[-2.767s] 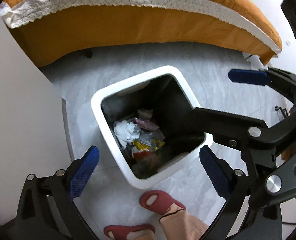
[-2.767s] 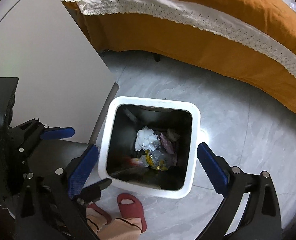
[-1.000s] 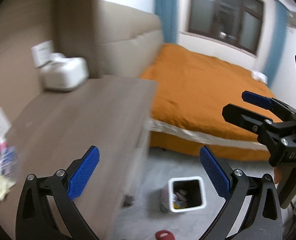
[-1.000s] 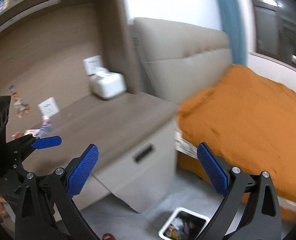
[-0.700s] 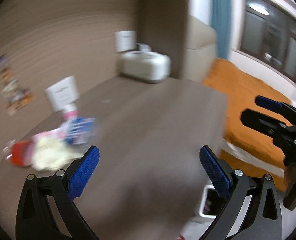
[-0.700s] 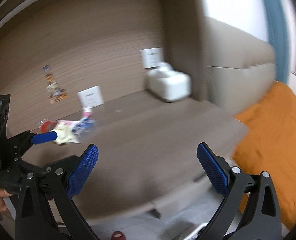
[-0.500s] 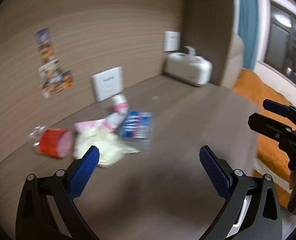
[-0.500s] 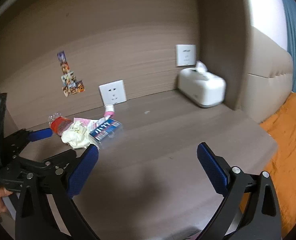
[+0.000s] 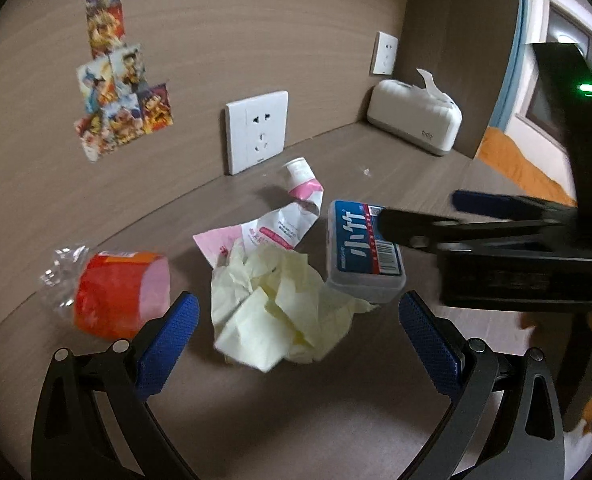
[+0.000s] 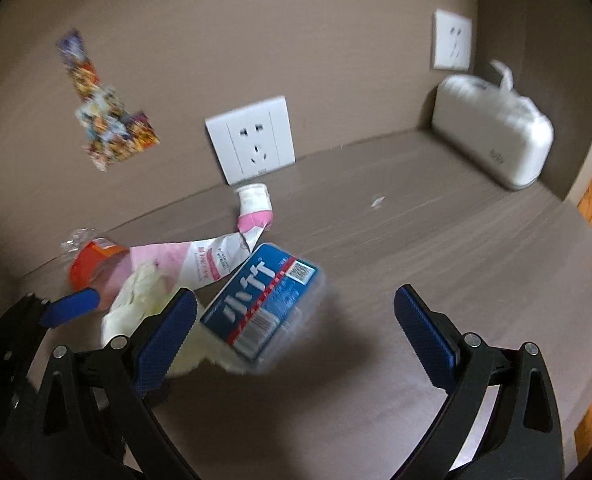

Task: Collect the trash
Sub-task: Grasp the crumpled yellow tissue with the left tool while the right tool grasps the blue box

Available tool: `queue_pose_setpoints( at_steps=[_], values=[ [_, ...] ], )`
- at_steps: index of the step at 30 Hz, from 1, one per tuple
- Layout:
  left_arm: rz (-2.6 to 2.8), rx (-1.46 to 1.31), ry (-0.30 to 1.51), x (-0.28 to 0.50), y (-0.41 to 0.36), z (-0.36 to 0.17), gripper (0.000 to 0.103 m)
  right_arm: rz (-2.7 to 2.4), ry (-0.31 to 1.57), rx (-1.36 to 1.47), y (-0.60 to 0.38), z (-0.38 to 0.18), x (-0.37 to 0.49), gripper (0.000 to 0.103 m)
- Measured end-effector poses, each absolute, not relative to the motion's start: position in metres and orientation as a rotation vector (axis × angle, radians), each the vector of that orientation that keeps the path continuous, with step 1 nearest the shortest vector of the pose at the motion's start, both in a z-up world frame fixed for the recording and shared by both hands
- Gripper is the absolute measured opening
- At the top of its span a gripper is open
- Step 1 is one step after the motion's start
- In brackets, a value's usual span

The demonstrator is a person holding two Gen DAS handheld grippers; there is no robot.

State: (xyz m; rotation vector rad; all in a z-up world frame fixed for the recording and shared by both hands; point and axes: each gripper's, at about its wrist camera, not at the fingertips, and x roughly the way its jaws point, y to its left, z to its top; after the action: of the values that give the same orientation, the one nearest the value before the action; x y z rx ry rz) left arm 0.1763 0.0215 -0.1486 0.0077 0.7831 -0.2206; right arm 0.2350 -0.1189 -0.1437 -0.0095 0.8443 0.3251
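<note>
Trash lies in a heap on the brown desk (image 9: 336,400): a crumpled pale yellow tissue (image 9: 272,300), a blue and white plastic box (image 9: 360,248), a pink and white squeezed tube (image 9: 288,216), and a red wrapper with clear plastic (image 9: 112,292). My left gripper (image 9: 296,344) is open, hovering just in front of the tissue. My right gripper (image 10: 292,328) is open too, close over the blue box (image 10: 262,304), with the tissue (image 10: 144,300) at its left finger. The right gripper's black frame (image 9: 528,248) crosses the left wrist view from the right.
A white wall socket (image 9: 258,130) sits behind the heap, with stickers (image 9: 116,84) to its left. A white tissue dispenser (image 9: 416,120) stands at the desk's far right corner below a second socket (image 9: 385,53). An orange bed (image 9: 524,168) lies beyond the desk edge.
Both grippers swung up from the white bin on the floor, panned left across the desk and closed in on the trash heap, which now fills both views. Both stayed open.
</note>
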Motion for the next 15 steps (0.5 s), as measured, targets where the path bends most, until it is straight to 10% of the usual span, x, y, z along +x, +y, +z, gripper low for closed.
queue_pose_setpoints(
  at_steps=[8, 11, 15],
  values=[
    [-0.304, -0.001, 0.863, 0.203, 0.026, -0.166, 0.057, 0.292, 1.0, 0.032, -0.103, -0.176, 0.269, 0.096],
    [-0.33, -0.017, 0.888, 0.208, 0.028, -0.173, 0.05, 0.283, 0.981, -0.025, -0.098, -0.178, 0.269, 0.068],
    [-0.353, -0.035, 0.896, 0.21, 0.026, -0.173, 0.042, 0.31, 0.992, -0.026, -0.108, -0.178, 0.263, 0.066]
  ],
)
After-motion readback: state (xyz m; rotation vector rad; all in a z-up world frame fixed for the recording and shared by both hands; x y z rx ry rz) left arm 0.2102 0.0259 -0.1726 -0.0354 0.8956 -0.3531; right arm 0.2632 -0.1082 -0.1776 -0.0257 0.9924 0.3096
